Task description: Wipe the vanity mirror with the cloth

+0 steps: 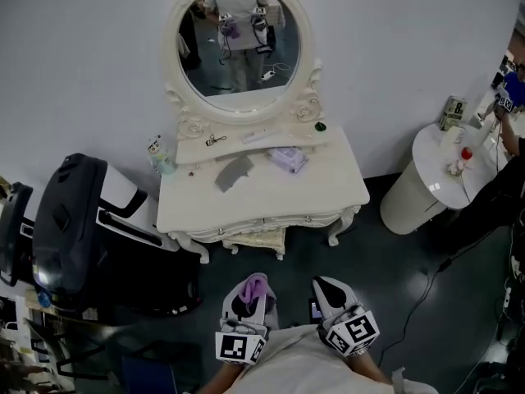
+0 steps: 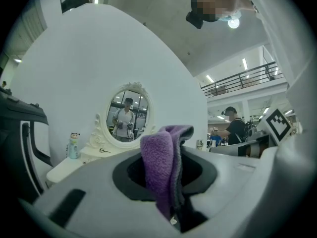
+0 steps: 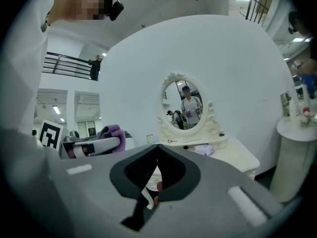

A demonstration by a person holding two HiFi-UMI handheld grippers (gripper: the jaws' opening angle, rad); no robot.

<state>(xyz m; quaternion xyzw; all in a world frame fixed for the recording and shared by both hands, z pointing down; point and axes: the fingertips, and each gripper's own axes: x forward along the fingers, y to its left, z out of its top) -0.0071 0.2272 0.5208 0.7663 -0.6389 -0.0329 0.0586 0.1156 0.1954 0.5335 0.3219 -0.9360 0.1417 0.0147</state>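
**Purple cloth clamped, mirror well out of reach**

The left gripper (image 2: 168, 182) is closed on a purple cloth (image 2: 157, 162), which stands folded up out of its jaws. It is held low in front of the person and well apart from the vanity mirror (image 1: 239, 43). The right gripper (image 3: 157, 175), level beside it, has its jaws drawn together with nothing between them. The oval mirror, in an ornate cream frame, stands upright at the back of a white dressing table (image 1: 336, 191) against a pale wall. Its glass reflects the person holding both grippers. On the tabletop a grey folded item (image 1: 234, 173) lies near the middle, with a pale lilac bundle (image 1: 288, 159) near it to the right. A small bottle with a figure-shaped top (image 1: 159, 155) stands at the table's left rear corner, and a small black tool (image 1: 216, 140) rests on the shelf under the mirror. A round white side table (image 1: 431, 171) carrying a can (image 1: 451, 113) stands to the right, a bulky black object (image 1: 66, 220) to the left
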